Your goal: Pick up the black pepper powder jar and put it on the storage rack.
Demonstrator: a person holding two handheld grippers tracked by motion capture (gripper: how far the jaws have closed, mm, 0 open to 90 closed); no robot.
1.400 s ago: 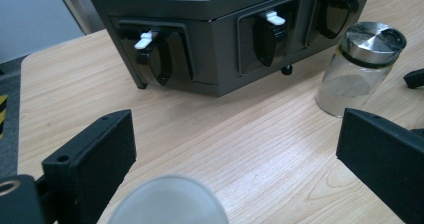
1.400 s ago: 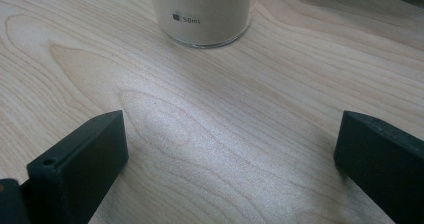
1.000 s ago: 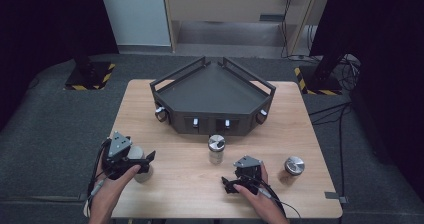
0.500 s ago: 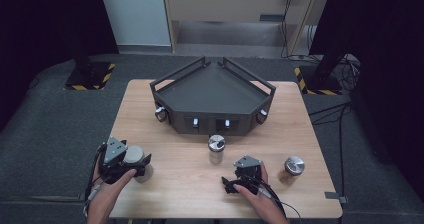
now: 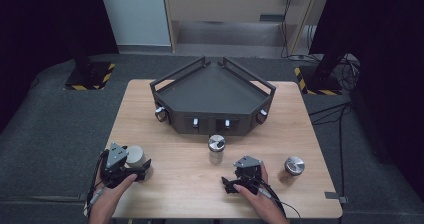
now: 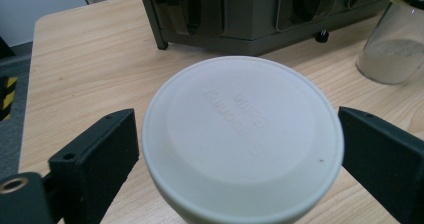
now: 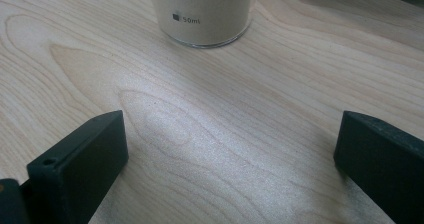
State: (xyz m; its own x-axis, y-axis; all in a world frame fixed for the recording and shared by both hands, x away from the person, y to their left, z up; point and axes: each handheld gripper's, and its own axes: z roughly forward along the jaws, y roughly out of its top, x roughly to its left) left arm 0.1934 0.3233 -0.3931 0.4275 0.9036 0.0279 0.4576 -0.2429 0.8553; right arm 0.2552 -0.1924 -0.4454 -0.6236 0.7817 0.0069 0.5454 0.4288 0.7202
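Observation:
A jar with a flat white lid [image 6: 242,139] stands near the table's front left corner [image 5: 135,155]. My left gripper [image 6: 237,134] is lowered around it, one black jaw on each side of the jar just below the lid. Its jaws have just been closing, and a thin gap still shows at the left jaw. My right gripper [image 5: 234,179] rests open on the bare wood at front centre [image 7: 230,139]. Ahead of it stands a glass jar of pale powder marked 50 ml [image 7: 204,14], which has a silver lid [image 5: 216,144].
A dark angular rack [image 5: 215,91] with small knobs along its front fills the middle back of the wooden table [image 5: 175,149]. Another silver-lidded jar [image 5: 294,166] stands at the front right. Dark floor mats surround the table.
My left gripper has sunk and come slightly toward the table's front edge, settling lower around the white-lidded jar. The right gripper and the other jars have stayed put.

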